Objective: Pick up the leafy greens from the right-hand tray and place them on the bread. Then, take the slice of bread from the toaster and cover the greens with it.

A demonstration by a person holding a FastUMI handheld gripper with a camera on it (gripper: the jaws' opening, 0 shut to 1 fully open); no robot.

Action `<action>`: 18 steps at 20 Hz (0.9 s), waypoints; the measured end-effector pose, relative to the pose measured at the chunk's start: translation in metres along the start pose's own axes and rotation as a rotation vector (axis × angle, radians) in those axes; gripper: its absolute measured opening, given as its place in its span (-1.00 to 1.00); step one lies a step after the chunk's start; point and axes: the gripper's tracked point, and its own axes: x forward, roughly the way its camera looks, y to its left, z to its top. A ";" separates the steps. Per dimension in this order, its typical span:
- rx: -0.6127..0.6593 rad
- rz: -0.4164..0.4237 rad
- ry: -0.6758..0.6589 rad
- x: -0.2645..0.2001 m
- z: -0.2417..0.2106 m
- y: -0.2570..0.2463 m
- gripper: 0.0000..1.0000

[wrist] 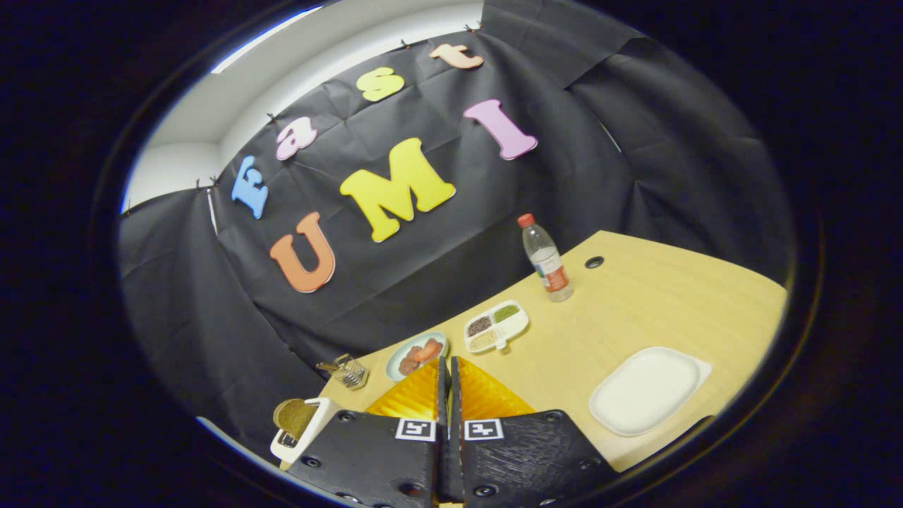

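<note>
My gripper (446, 367) is shut, its two fingers pressed together with nothing between them, raised above the wooden table (635, 303). Just left of the fingers stands a white toaster (310, 423) with a brown bread slice (294, 416) sticking up out of its slot. To the right of the fingers lies a white tray (645, 389) whose surface looks bare. Whatever lies directly under the fingers is hidden.
Just beyond the fingertips sits a round plate of reddish-brown food (417, 355). A divided dish (496, 326) with dark, green and pale fillings lies further right. A small wire rack (347, 370) stands near the toaster. A water bottle (547, 259) stands at the back.
</note>
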 end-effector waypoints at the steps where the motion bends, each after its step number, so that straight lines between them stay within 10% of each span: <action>1: 0.002 0.016 0.013 0.004 -0.012 0.012 -1.00; 8: 0.062 0.071 0.100 0.026 -0.085 0.049 -0.99; 18: 0.035 -0.082 0.050 0.031 -0.086 -0.034 -1.00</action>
